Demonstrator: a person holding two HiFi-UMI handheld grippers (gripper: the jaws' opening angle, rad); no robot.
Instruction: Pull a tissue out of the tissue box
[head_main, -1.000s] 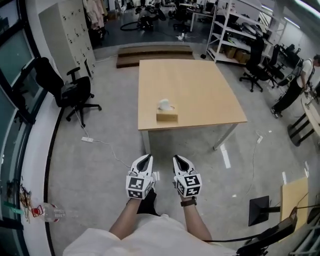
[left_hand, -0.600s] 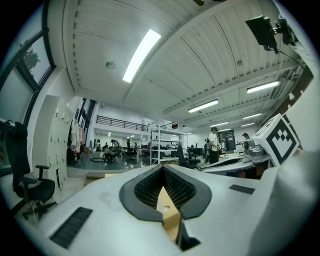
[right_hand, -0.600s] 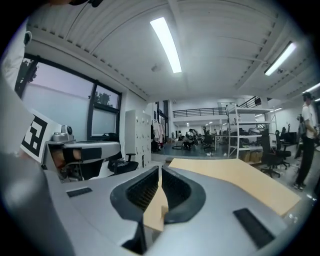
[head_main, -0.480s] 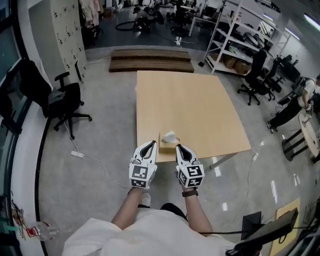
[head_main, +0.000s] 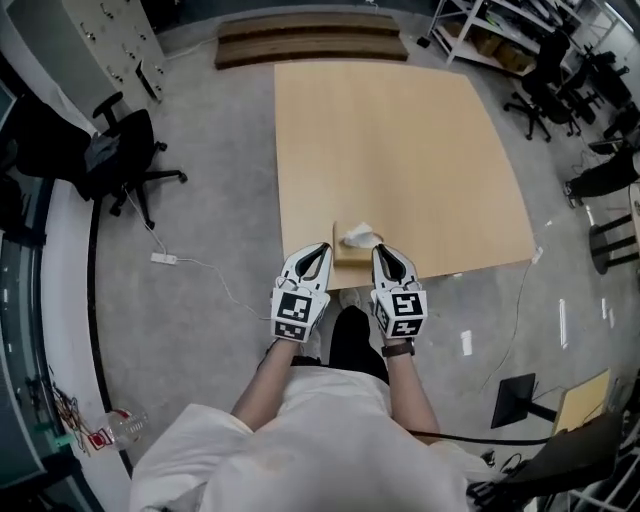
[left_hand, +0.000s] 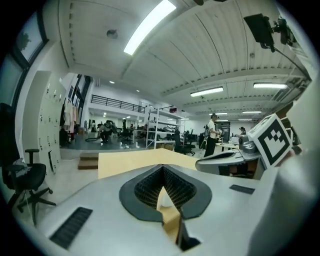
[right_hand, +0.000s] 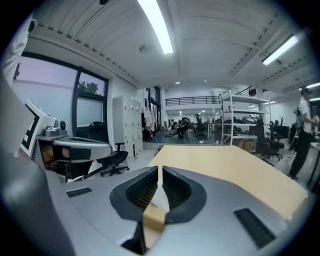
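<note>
A tan tissue box (head_main: 350, 254) stands at the near edge of the wooden table (head_main: 400, 150), with a white tissue (head_main: 360, 236) sticking up from its top. My left gripper (head_main: 322, 248) is just left of the box and my right gripper (head_main: 381, 250) just right of it, both level with it and apart from it. Both are shut with nothing between the jaws. In the left gripper view the box (left_hand: 169, 221) and tissue (left_hand: 164, 200) show behind the shut left gripper (left_hand: 162, 167). The right gripper view shows the box (right_hand: 154, 218) below the shut right gripper (right_hand: 160, 169).
A black office chair (head_main: 125, 160) stands on the floor to the left, with a power strip and cable (head_main: 165, 258) nearby. Wooden steps (head_main: 310, 25) lie beyond the table's far edge. Shelving (head_main: 490, 20) and more chairs (head_main: 540, 100) are at the far right. A person (left_hand: 212, 135) stands far off.
The person has walked up to the table. Both grippers have come forward from over the floor to the table's near edge, one on each side of the tissue box. Jaws stayed shut.
</note>
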